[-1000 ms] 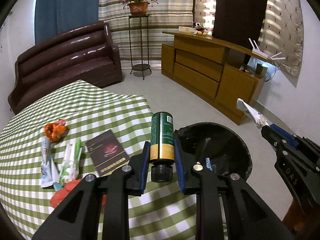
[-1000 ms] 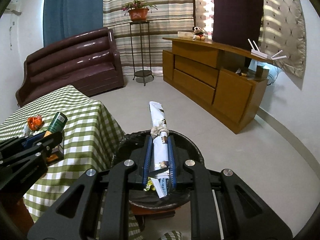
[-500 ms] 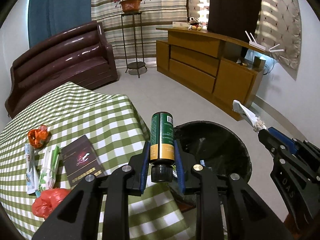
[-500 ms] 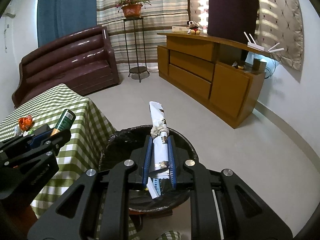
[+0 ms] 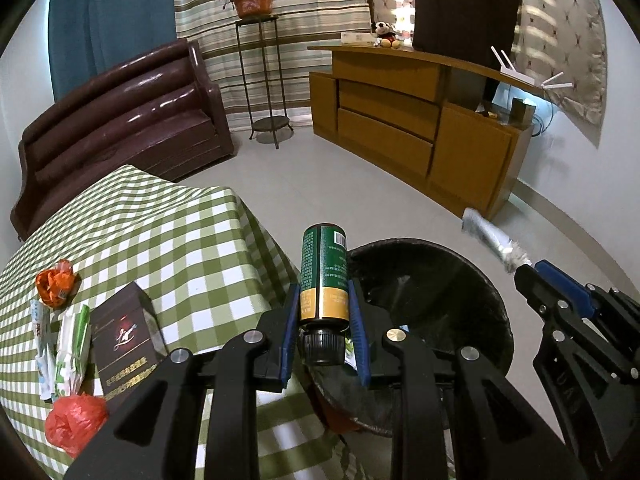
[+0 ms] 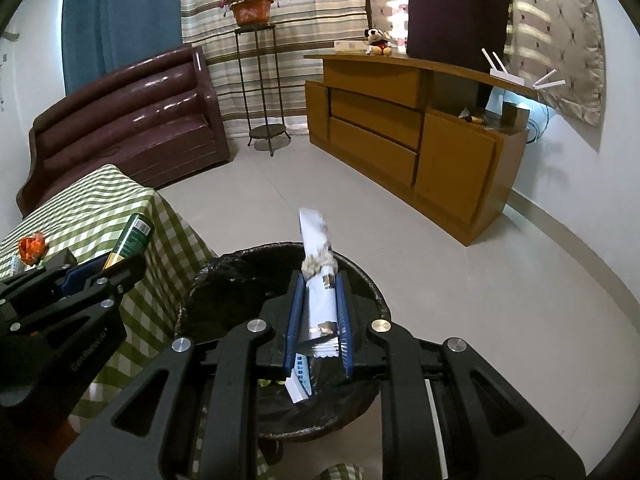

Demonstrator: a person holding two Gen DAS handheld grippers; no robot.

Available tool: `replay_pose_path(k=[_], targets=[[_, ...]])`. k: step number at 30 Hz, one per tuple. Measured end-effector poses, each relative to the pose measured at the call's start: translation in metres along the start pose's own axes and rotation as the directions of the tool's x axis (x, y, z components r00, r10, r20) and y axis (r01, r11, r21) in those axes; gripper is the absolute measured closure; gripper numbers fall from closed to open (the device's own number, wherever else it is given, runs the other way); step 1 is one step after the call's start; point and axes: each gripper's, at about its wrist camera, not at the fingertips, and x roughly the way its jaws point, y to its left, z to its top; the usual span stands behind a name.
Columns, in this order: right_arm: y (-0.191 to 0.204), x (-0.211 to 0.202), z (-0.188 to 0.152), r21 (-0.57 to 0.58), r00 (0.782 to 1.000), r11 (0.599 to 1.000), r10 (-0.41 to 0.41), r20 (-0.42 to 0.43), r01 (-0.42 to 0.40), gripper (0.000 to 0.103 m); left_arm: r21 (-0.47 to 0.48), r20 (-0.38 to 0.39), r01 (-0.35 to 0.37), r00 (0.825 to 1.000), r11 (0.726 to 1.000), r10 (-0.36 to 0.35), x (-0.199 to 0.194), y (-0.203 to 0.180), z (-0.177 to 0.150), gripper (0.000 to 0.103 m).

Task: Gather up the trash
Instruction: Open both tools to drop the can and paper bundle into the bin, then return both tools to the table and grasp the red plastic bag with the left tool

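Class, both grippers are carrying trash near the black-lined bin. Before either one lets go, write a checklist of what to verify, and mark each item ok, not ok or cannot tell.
1. Left gripper firmly holds the green bottle: ok, pads press both sides.
2. Right gripper firmly holds the white wrapper: ok.
3. Wrapper over the bin opening: ok in the right wrist view.
4. Bottle fully over the bin: cannot tell; it sits at the rim beside the table edge.
5. Grippers apart from each other: ok.
6. Room left in the bin: ok, only a few scraps visible inside.
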Motion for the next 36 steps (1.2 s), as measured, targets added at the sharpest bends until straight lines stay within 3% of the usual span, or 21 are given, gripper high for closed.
replay_pose_path(k=[1, 4, 9, 11, 22, 27, 36], targets=[[-0.001, 0.003, 0.000, 0.004, 1.000, 1.000, 0.001, -0.002, -0.001, 0.086, 0.001, -0.003, -0.002, 1.000, 1.000, 0.002, 0.001, -0.001, -0.001, 0.077], [-0.004, 0.006, -0.002, 0.015, 1.000, 1.000, 0.000, -0.008, 0.000, 0.077, -0.005, -0.006, -0.011, 1.000, 1.000, 0.011, 0.003, -0.001, -0.001, 0.060], [-0.007, 0.004, -0.003, 0.024, 1.000, 1.000, -0.008, -0.001, 0.008, 0.075, -0.005, -0.008, -0.010, 1.000, 1.000, 0.010, 0.003, -0.002, 0.001, 0.051], [-0.007, 0.002, -0.002, 0.026, 1.000, 1.000, -0.009, 0.005, 0.009, 0.065, -0.006, -0.004, -0.008, 1.000, 1.000, 0.008, 0.002, -0.002, 0.001, 0.049], [0.007, -0.018, 0.000, -0.002, 1.000, 1.000, 0.016, 0.026, -0.016, 0.039, -0.021, 0.022, -0.021, 1.000, 1.000, 0.021, -0.030, 0.021, -0.008, 0.041], [0.024, -0.028, -0.005, -0.015, 0.999, 0.999, 0.047, 0.017, -0.047, 0.034, -0.046, 0.010, -0.054, 0.998, 0.998, 0.054, -0.050, 0.046, -0.023, 0.041], [0.068, -0.043, -0.017, -0.080, 0.991, 0.988, 0.133, -0.024, -0.134, 0.033, -0.096, -0.011, -0.133, 0.991, 0.986, 0.133, -0.082, 0.092, -0.057, 0.038]])
